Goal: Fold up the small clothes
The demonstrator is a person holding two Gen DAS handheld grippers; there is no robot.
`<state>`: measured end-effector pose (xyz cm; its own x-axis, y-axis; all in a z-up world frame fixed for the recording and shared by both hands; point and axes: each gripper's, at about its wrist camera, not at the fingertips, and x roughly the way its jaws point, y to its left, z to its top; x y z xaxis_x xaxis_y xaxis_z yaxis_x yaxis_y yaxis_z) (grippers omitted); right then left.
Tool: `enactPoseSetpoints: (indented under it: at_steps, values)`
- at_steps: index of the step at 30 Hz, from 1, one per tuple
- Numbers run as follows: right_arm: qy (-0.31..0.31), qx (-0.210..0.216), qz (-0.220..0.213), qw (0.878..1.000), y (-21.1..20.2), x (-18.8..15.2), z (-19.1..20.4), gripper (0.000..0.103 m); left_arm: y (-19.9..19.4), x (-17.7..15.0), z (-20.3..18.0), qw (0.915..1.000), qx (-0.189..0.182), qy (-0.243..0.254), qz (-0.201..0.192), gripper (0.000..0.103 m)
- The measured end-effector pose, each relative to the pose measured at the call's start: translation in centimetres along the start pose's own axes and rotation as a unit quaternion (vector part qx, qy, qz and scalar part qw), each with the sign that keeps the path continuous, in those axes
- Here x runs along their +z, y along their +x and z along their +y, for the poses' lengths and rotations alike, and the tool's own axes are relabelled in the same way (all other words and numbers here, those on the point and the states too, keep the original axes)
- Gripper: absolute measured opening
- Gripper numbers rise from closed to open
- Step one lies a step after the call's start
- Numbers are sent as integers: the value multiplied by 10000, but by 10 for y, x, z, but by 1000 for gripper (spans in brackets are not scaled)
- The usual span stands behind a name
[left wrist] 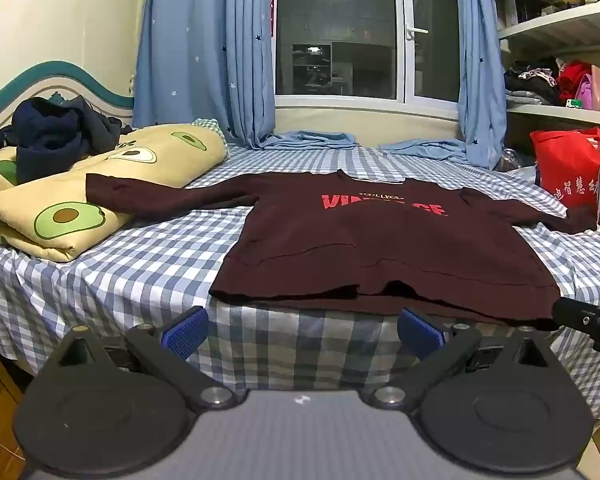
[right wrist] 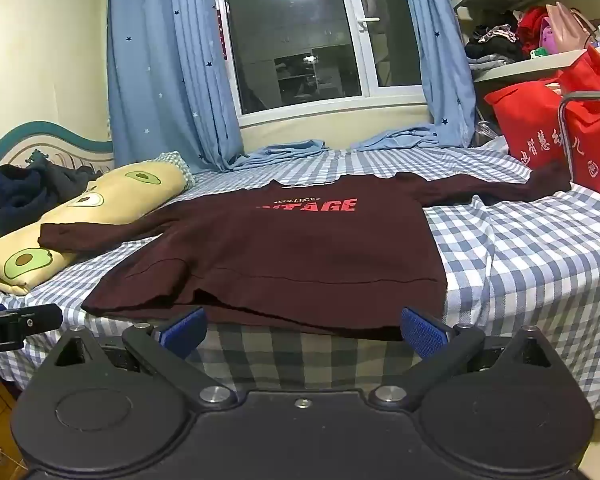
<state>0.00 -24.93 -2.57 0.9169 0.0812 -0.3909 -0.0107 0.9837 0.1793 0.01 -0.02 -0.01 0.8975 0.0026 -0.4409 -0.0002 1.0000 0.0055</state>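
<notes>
A dark maroon sweatshirt (left wrist: 372, 240) with red lettering lies spread flat on the checked bed, sleeves stretched out to both sides, hem at the bed's front edge; it also shows in the right wrist view (right wrist: 292, 256). Its left sleeve rests on the avocado quilt. My left gripper (left wrist: 302, 334) is open and empty, just below and in front of the hem's left half. My right gripper (right wrist: 302, 332) is open and empty, just below the hem's right half. Each gripper's tip shows at the edge of the other's view.
A folded avocado-print quilt (left wrist: 100, 188) with dark clothes (left wrist: 56, 136) on top lies at the bed's left. Red bags (left wrist: 576, 176) stand at the right, under shelves. Blue curtains (left wrist: 204, 60) and a window are behind. The blue checked sheet (left wrist: 140, 256) hangs over the front edge.
</notes>
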Motion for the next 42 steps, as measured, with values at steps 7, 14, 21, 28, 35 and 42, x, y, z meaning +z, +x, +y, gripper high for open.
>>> enactPoseSetpoints:
  at_steps: [7,14,21,28,35,42]
  values:
    - [-7,7,-4,10000,1,1,0,103,2,0,2,9999,-87,-82,62,102]
    - [-37,4,-70,10000,-1,1,4,103,1,-2,8,9999,-77,-87,43,102]
    - [-38,13,-50,10000,-1,4,3,103,2,0,3,9999,-55,-75,62,102]
    - [-5,28,-30,10000,1,-2,-2,103,2,0,-2,9999,-72,-47,71,102]
    - [27,39,-2,10000,2,-3,-4,103,1,1,-3,9999,-90,-35,93,102]
    - [44,39,21,10000,3,-4,-5,103,2,2,-3,9998,-136,-6,114,102]
